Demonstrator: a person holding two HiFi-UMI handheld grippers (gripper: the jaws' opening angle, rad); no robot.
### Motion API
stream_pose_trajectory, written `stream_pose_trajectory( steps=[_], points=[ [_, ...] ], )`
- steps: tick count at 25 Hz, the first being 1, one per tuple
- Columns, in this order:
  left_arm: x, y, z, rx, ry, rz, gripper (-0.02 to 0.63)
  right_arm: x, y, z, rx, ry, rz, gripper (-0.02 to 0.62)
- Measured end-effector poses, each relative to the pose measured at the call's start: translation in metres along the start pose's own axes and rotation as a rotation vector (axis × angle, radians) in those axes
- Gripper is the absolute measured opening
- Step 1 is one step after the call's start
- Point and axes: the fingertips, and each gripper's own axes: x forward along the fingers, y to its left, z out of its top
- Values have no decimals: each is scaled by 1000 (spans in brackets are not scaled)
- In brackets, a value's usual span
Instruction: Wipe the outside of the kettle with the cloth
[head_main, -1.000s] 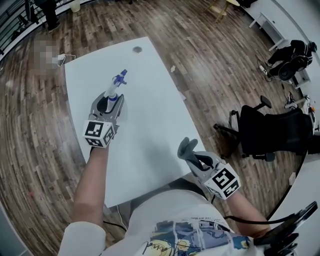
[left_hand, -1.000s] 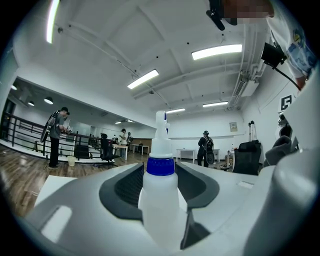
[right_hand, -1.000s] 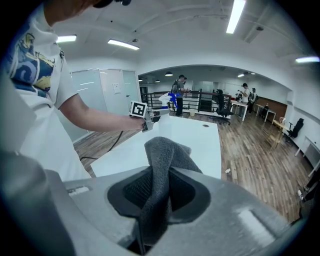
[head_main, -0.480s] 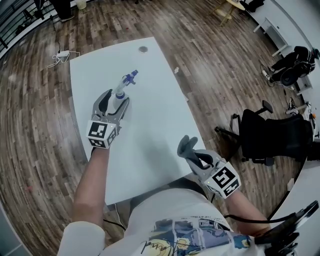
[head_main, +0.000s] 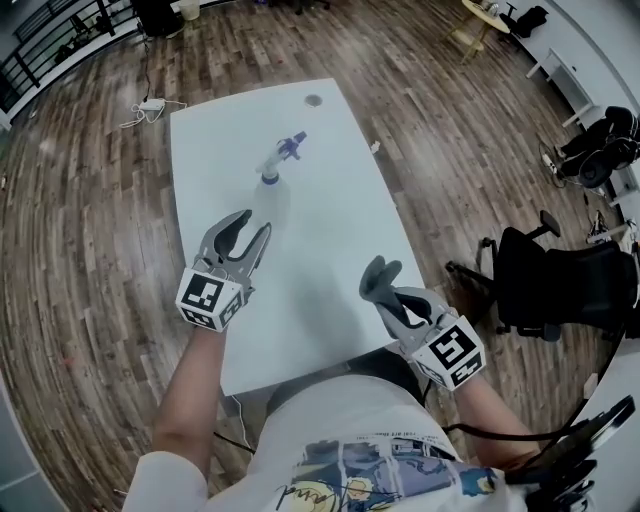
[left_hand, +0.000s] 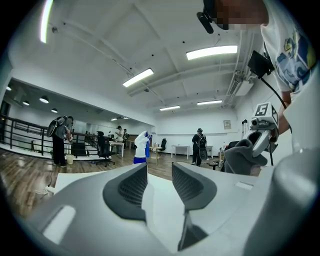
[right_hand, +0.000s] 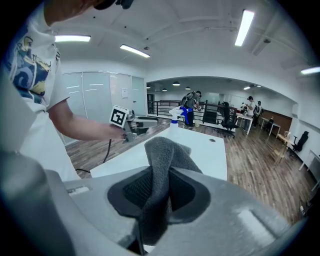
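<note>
The left claw (head_main: 252, 224) is partly open and empty. Its jaws have just been closing, with nothing between them. It hovers over the white desk (head_main: 340, 240), short of an upright spray bottle (head_main: 276, 178). The right claw (head_main: 392, 298) clamps the grey cloth (head_main: 376, 276) above the desk's near edge.

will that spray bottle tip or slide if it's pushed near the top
Likely tips: the spray bottle stands tall and narrow on the smooth white table, its trigger head overhanging one side. The plastic body looks light and probably slick to grip. How full it is I cannot tell.
</note>
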Motion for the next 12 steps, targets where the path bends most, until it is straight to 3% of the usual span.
stream_pose_trajectory(
  steps=[1,3,8,12],
  points=[
    [-10,-5,2,-2,3,0,143,1,2,2,-1,-8,-1,75],
    [-31,-19,6,-10,8,-17,11,2,8,6,-2,-23,2,75],
    [-73,-73,18,-60,40,-131,2,-4,22,14,-11,-61,23,75],
    [-97,-99,22,-109,70,-161,2,-4,29,25,-29,-97,51,75]
  ],
)
